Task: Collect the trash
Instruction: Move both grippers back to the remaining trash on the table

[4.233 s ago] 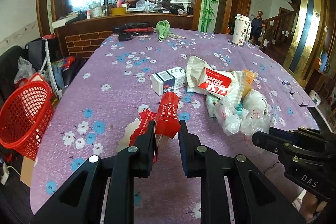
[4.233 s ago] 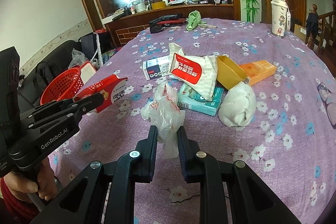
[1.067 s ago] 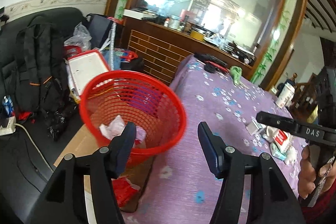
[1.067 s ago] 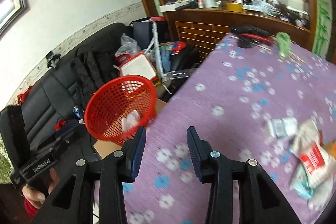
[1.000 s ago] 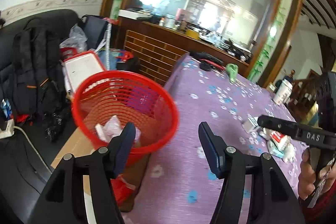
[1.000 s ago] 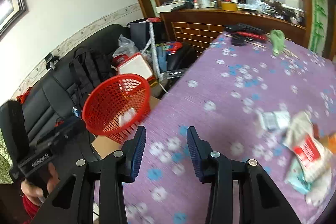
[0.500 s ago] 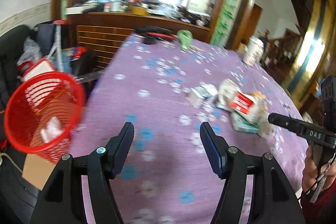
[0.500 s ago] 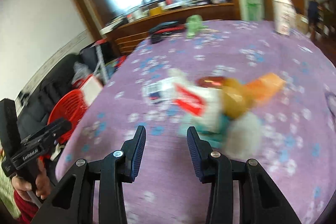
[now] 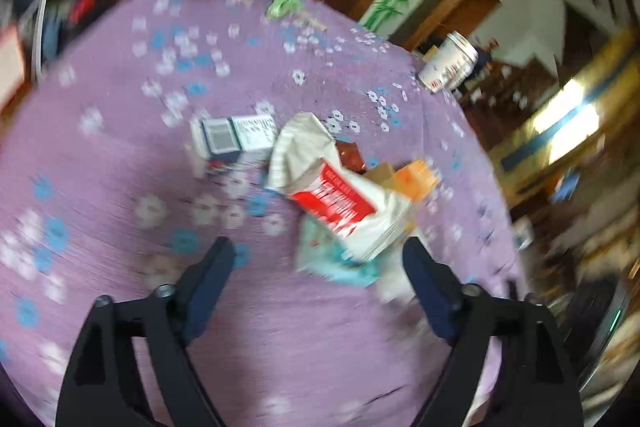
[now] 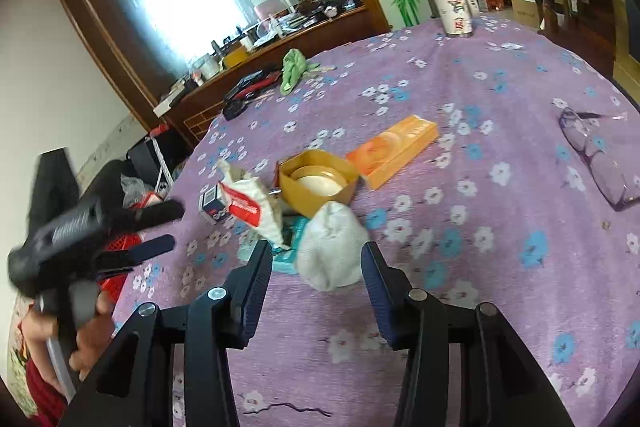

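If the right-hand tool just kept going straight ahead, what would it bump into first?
Most likely the crumpled white wad, which sits between the open fingers of the right tool. Just beyond it is the yellow box. Depth is hard to judge through this lens.

Trash heap, mid-table on the purple floral cloth: white crumpled wad nearest, touching a teal packet; white pouch with red label lying slack over the packet. Behind: open yellow box, orange carton lying flat, small barcoded white box beside the pouch.
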{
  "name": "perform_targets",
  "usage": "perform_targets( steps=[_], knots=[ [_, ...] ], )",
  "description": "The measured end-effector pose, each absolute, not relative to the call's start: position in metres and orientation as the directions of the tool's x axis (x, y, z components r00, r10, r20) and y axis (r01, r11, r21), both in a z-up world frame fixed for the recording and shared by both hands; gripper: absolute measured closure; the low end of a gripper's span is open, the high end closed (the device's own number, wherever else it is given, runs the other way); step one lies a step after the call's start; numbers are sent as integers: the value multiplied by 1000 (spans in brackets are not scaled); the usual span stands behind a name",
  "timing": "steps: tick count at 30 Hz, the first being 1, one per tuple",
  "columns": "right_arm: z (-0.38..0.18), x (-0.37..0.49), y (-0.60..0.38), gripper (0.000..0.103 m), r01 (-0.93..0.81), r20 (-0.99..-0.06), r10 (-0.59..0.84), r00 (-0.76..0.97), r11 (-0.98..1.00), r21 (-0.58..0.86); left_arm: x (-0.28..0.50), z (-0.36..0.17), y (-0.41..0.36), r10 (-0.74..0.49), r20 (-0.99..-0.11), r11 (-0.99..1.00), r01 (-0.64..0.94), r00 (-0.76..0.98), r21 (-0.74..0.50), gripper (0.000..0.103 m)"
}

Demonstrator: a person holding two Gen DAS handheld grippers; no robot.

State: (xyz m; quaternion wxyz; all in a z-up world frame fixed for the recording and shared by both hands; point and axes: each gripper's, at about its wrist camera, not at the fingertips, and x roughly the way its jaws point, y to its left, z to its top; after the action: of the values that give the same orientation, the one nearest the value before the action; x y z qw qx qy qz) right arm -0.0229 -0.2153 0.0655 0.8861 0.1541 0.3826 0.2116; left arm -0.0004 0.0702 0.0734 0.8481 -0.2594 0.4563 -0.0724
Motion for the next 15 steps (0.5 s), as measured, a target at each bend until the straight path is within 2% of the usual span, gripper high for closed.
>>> perform_targets(
  steps=[3, 7, 12, 13, 14, 15],
  knots=[
    [63, -23, -227, 53, -246, -603, 503, 619, 853, 459, 21, 59, 69, -388, -732, 783, -219, 560, -582, 16],
    [60, -25, -241, 52, -235, -597, 508, 621, 847, 476, 40, 43, 64, -408, -736, 717, -310, 540, -624, 16],
    [55, -22, -251, 51, -215, -601, 504, 620, 846, 488, 65, 33, 46, -383, -763, 741, -320, 521, -591, 16],
    [54, -21, -252, 51, -213, -603, 504, 618, 846, 489, 68, 33, 45, -380, -764, 746, -315, 521, -586, 18],
    [53, -20, -252, 51, -211, -605, 503, 616, 846, 489, 71, 31, 43, -383, -762, 755, -299, 523, -584, 30],
    [52, -20, -252, 50, -211, -608, 503, 614, 847, 488, 72, 29, 41, -384, -765, 763, -289, 517, -578, 34]
  ],
)
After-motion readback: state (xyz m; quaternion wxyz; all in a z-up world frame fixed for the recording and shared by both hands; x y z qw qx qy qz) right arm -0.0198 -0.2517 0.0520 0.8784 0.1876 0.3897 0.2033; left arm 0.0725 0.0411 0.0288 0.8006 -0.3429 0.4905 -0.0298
